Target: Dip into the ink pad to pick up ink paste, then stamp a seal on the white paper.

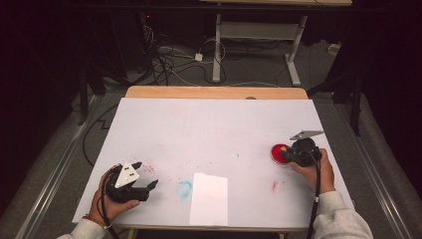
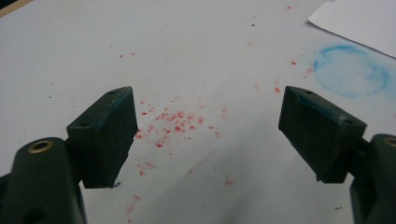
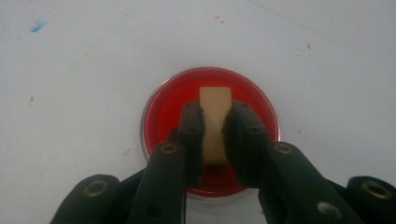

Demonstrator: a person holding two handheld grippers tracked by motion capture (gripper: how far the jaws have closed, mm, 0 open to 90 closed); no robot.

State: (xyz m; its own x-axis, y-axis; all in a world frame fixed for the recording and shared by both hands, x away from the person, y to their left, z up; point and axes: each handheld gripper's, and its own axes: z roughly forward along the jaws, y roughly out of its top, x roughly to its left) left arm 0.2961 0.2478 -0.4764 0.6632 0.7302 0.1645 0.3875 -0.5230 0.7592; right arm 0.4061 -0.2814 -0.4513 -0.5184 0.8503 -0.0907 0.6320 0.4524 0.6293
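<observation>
A round red dish [image 3: 161,109] of red paint sits on the white-covered table [image 1: 214,124] at the right; in the high view the dish [image 1: 278,152] lies just left of my right hand. My right gripper [image 3: 215,122] is shut on a tan block [image 3: 215,99], whose tip hangs over the dish's middle; whether it touches the paint I cannot tell. From above, the right gripper [image 1: 291,154] stands at the dish's right edge. My left gripper [image 2: 210,135] stands open over red specks [image 2: 173,121], nothing between its pads. From above, the left gripper [image 1: 147,174] rests at the front left.
A white paper sheet [image 1: 209,199] lies at the front middle, its corner [image 2: 359,18] visible past the left gripper. A blue ring stain [image 1: 183,189] [image 2: 350,70] sits left of it. A red smear [image 1: 274,185] marks the cover near the right hand.
</observation>
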